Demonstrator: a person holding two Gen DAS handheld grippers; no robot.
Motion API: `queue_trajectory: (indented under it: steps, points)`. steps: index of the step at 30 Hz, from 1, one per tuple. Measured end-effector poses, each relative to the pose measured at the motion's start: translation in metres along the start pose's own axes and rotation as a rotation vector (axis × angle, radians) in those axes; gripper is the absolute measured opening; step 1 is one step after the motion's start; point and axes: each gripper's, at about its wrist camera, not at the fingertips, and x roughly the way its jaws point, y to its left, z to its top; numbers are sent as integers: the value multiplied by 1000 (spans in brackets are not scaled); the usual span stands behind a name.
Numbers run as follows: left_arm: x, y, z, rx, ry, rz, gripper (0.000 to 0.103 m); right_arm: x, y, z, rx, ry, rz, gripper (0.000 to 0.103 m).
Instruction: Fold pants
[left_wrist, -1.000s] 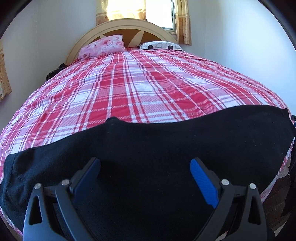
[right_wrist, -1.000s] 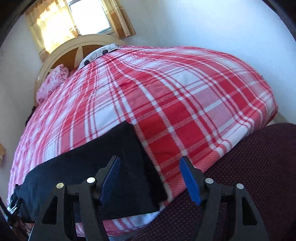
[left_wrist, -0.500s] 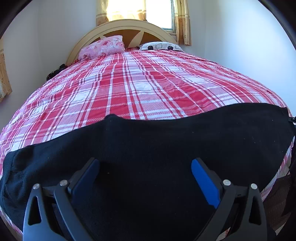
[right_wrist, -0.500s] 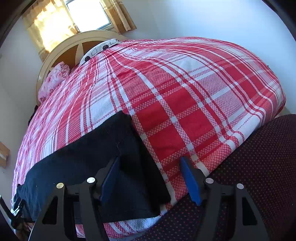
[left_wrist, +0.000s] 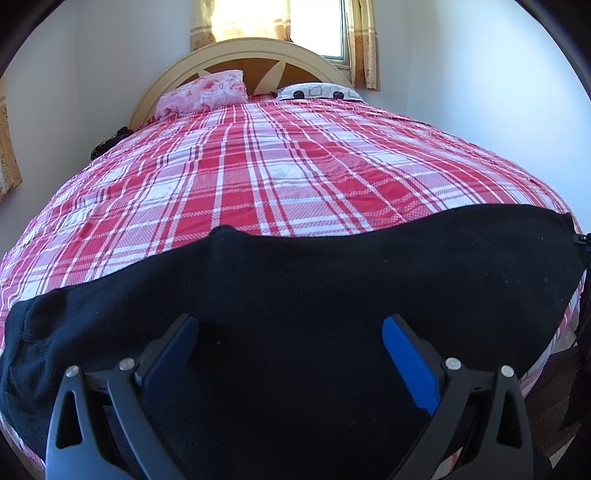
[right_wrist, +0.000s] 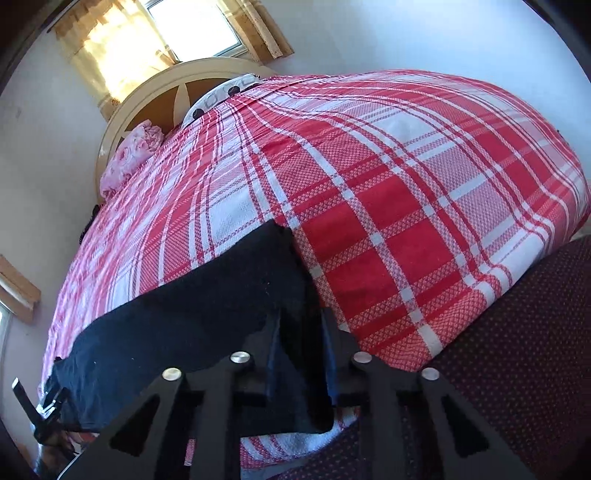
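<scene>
Black pants (left_wrist: 332, 280) lie spread flat across the near edge of a bed with a red and white plaid cover (left_wrist: 258, 173). My left gripper (left_wrist: 290, 336) is open, its blue pads wide apart just above the middle of the pants. In the right wrist view the pants (right_wrist: 192, 306) run from the lower left to a hem end by the bed's near corner. My right gripper (right_wrist: 301, 332) is shut on that hem end, with black cloth pinched between the fingers.
A pink floral pillow (left_wrist: 203, 92) and a white patterned pillow (left_wrist: 319, 91) lie by the cream headboard (left_wrist: 243, 55) under a curtained window. White walls close both sides. A dark maroon dotted surface (right_wrist: 517, 350) lies beside the bed's near right corner.
My right gripper moved forward over the pants' hem and closed on it; it was open before. My left gripper stayed open and hardly moved.
</scene>
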Motion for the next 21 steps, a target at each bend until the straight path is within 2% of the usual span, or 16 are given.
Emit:
queue_trajectory:
  steps: [4,8,12,14,15,17,18,19,20,21]
  points:
    - [-1,0,-1,-5,-5,-1,102,-1,-8,2,13,-5,34,29]
    - [-2,0,-2,-6,-11,-3,102,-9,-17,5,35,-39,-31,51]
    - [-2,0,-3,-4,-18,0,102,-6,-25,4,65,-31,4,51]
    - [-2,0,-3,-6,-20,-1,102,-6,-21,4,59,-12,45,51]
    - [-2,0,-3,-6,-21,-1,102,-5,-15,3,51,6,95,51]
    - [-2,0,-4,-7,-24,-2,102,0,-3,2,16,24,104,50]
    - [-2,0,-4,-8,-25,-3,102,2,4,0,-13,21,65,49]
    - [-2,1,-4,-8,-27,-4,102,3,6,0,-25,16,43,39]
    - [-3,1,-4,-9,-29,-6,102,3,6,1,-26,11,29,21]
    - [-3,1,-5,-10,-31,-7,102,1,1,2,-2,3,41,14]
